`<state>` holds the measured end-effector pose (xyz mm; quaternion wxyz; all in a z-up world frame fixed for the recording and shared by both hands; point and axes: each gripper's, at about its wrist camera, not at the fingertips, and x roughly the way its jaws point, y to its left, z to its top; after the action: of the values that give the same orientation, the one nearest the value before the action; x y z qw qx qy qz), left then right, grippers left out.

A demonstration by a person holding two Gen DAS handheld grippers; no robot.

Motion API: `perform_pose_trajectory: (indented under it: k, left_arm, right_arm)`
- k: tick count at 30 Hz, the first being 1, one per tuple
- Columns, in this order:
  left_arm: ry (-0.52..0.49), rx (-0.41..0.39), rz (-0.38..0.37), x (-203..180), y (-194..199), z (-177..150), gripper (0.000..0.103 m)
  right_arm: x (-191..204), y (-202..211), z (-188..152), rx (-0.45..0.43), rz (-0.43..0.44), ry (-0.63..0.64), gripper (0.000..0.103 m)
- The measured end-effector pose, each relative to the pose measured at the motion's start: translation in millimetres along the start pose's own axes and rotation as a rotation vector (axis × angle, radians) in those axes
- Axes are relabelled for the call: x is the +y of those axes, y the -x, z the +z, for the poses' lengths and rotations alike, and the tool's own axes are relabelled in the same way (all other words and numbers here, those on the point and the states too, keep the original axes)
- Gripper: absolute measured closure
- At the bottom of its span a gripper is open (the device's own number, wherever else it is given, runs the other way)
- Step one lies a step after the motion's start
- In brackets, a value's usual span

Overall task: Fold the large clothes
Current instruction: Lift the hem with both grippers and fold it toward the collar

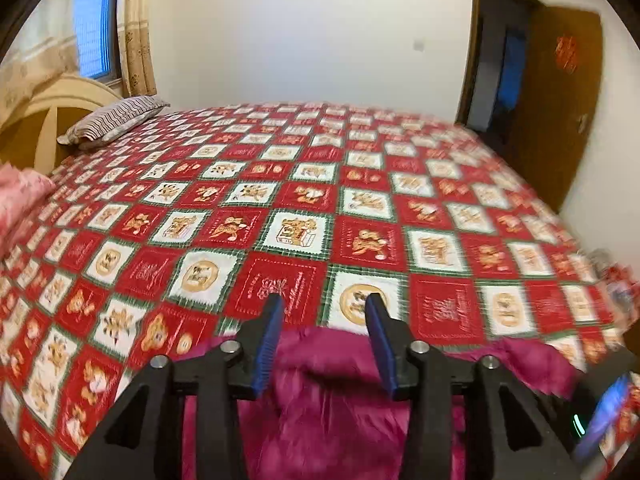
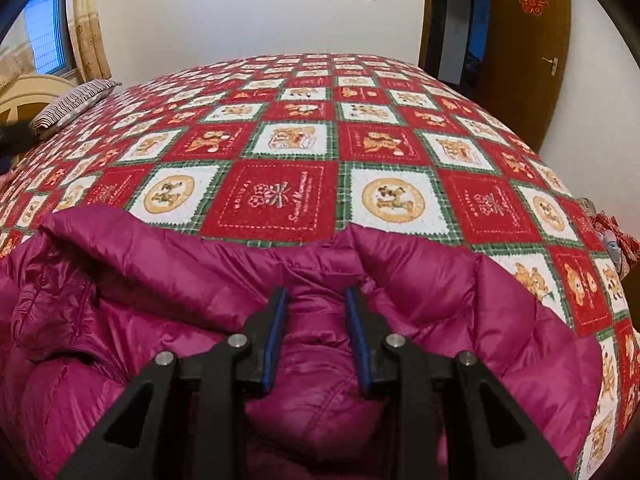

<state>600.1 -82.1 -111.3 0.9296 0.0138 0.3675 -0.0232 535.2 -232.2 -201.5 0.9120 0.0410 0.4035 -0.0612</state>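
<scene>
A magenta puffy down jacket (image 2: 168,280) lies bunched on the near edge of a bed with a red, white and green patchwork cover (image 2: 304,128). My right gripper (image 2: 318,292) is open, its blue-padded fingers spread just above the jacket's middle folds, holding nothing. In the left wrist view the jacket (image 1: 320,408) lies under and in front of my left gripper (image 1: 325,300), which is open and empty, with its tips over the jacket's far edge. The view is blurred.
A striped pillow (image 1: 114,120) and a cream headboard (image 1: 60,112) are at the far left. A pink cloth (image 1: 20,196) lies at the left edge. A brown door (image 2: 524,40) stands open at the far right. A window with curtains (image 1: 96,20) is at the back left.
</scene>
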Motion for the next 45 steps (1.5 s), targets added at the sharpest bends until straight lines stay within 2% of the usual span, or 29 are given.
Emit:
perform_pose_trajectory:
  k: [3,5,7,10,15,36,40,43,45]
  left_arm:
    - [-0.031,0.09,0.05,-8.7,-36.7,-5.4,0.059]
    - [-0.059,0.149,0.135,-6.0,-55.5,-22.2,0.058]
    - [-0.052,0.182,0.157,6.5,-66.5,-46.0,0.056]
    - [-0.064,0.139,0.153,11.1,-64.5,-66.0,0.056]
    - [-0.13,0.096,0.22,-3.1,-69.5,-74.2,0.056]
    - [-0.114,0.095,0.196,-0.3,-72.5,-69.9,0.056]
    - [-0.088,0.13,0.12,8.1,-61.2,-61.8,0.056]
    - [-0.055,0.135,0.035,18.4,-33.9,-59.6,0.056]
    - [-0.064,0.11,-0.014,22.9,-8.8,-60.8,0.056]
  right_arm:
    - [-1.7,0.1,-0.4,-0.004,0.009,-0.007,0.069]
    - [-2.1,-0.2,-0.4,-0.005,0.011,-0.009,0.069]
    - [-2.8,0.2,-0.8,-0.007,0.014,-0.011,0.069]
    - [-2.7,0.7,-1.3,-0.01,0.018,-0.012,0.069]
    - [0.9,0.6,-0.6,-0.007,-0.005,0.002,0.069]
    - [4.3,-2.8,0.6,0.004,-0.03,0.014,0.069]
    - [6.8,-3.7,2.4,0.019,-0.045,0.032,0.067]
    - [6.9,7.7,4.6,0.028,-0.027,0.04,0.055]
    - [5.1,31.7,1.9,-0.015,-0.023,0.01,0.038]
